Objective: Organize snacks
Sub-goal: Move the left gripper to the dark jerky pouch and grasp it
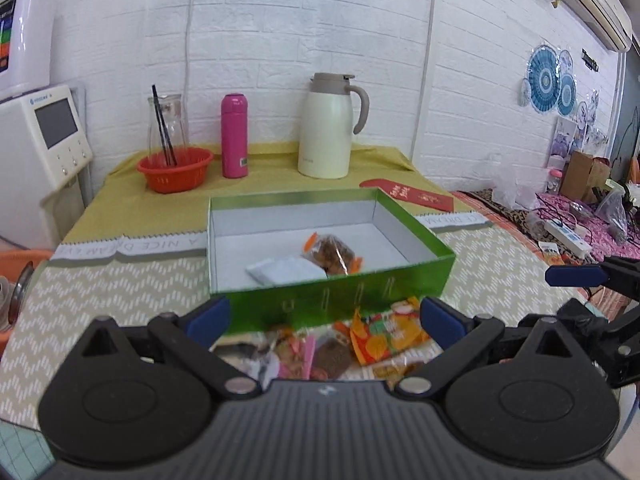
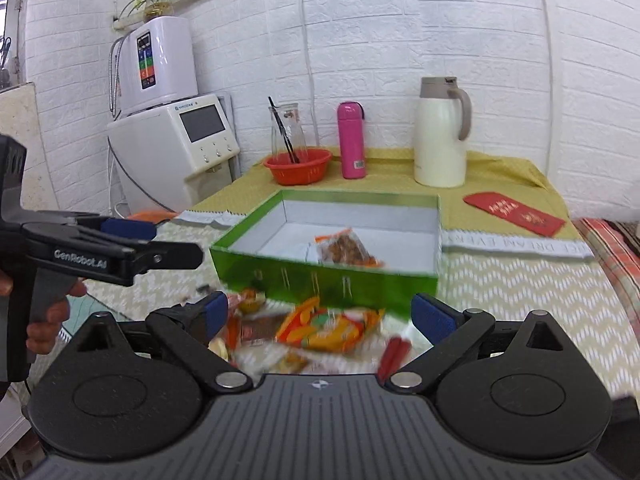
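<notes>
A green box (image 1: 332, 298) with a white inside stands on the table; it also shows in the right wrist view (image 2: 320, 280). In it lie a clear pack of brown snacks (image 1: 330, 254) (image 2: 346, 247) and a white packet (image 1: 286, 270). A loose pile of snack packets, with an orange one (image 1: 388, 334) (image 2: 328, 326) on top, lies in front of the box. My left gripper (image 1: 324, 318) is open and empty over the pile. My right gripper (image 2: 320, 316) is open and empty over the same pile, its image blurred.
At the back stand an orange basket (image 1: 176, 170) with a glass jar, a pink bottle (image 1: 235, 136) and a cream thermos jug (image 1: 326, 128). A red envelope (image 1: 416, 196) lies right of the box. White appliances (image 2: 176, 148) stand at the left.
</notes>
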`<state>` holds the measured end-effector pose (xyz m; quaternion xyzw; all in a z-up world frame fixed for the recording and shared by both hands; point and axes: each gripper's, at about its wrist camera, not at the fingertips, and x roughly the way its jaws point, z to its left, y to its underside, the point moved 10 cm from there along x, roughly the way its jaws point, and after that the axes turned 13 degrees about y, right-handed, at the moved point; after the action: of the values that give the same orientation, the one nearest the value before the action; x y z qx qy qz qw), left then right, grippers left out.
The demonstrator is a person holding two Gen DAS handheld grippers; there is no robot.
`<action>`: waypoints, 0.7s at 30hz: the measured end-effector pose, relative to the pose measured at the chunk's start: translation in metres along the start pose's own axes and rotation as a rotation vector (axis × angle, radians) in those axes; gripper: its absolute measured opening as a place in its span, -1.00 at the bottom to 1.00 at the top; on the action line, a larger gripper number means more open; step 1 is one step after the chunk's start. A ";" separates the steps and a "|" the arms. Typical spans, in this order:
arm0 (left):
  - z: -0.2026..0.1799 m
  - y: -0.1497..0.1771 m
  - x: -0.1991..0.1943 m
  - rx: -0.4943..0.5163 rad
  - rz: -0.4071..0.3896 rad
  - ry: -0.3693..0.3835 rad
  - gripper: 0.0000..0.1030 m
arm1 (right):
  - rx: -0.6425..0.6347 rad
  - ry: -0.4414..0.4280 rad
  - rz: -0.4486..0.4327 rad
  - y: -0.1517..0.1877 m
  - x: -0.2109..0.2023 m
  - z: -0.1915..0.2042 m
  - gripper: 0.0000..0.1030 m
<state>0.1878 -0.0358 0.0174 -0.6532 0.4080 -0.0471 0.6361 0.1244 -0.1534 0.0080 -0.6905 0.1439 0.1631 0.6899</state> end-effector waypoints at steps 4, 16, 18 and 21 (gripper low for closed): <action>-0.019 0.036 -0.001 -0.008 0.039 0.040 0.94 | 0.064 0.045 0.059 0.040 -0.010 -0.014 1.00; -0.068 0.071 0.032 0.011 0.149 0.184 0.94 | 0.183 0.174 0.241 0.110 -0.001 -0.050 1.00; -0.077 0.071 0.047 -0.002 0.173 0.222 0.94 | 0.176 0.169 0.252 0.114 0.002 -0.049 1.00; -0.085 0.073 0.067 -0.051 0.211 0.281 0.89 | 0.162 0.173 0.250 0.115 0.007 -0.048 1.00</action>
<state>0.1479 -0.1329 -0.0613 -0.6096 0.5602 -0.0609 0.5575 0.0830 -0.2023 -0.0990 -0.6207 0.3002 0.1756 0.7027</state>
